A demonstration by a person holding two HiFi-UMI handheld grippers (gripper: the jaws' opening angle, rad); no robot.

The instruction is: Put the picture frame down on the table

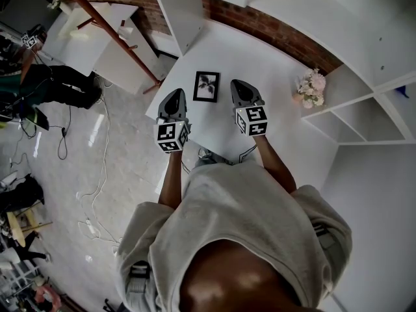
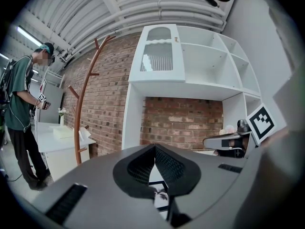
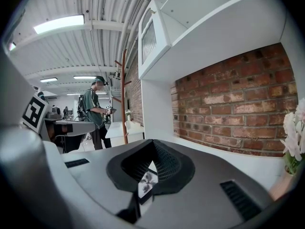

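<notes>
A black picture frame point(image 1: 206, 86) with a leaf print lies flat on the white table point(image 1: 266, 54). It sits between my two grippers and touches neither. My left gripper point(image 1: 175, 95) hovers just left of it, jaws shut on nothing. My right gripper point(image 1: 238, 84) hovers just right of it, also shut and empty. In the left gripper view the jaw tips of the left gripper point(image 2: 155, 149) meet, and part of the frame point(image 2: 160, 194) shows below them. The right gripper view shows the right gripper point(image 3: 153, 144) closed the same way, with the frame point(image 3: 145, 184) beneath.
A vase of pale flowers point(image 1: 311, 88) stands at the table's right end. White shelves point(image 1: 364, 106) rise to the right, and a brick wall point(image 1: 273, 31) runs behind. A reddish coat stand point(image 1: 104, 25) and a person point(image 1: 45, 83) are off to the left.
</notes>
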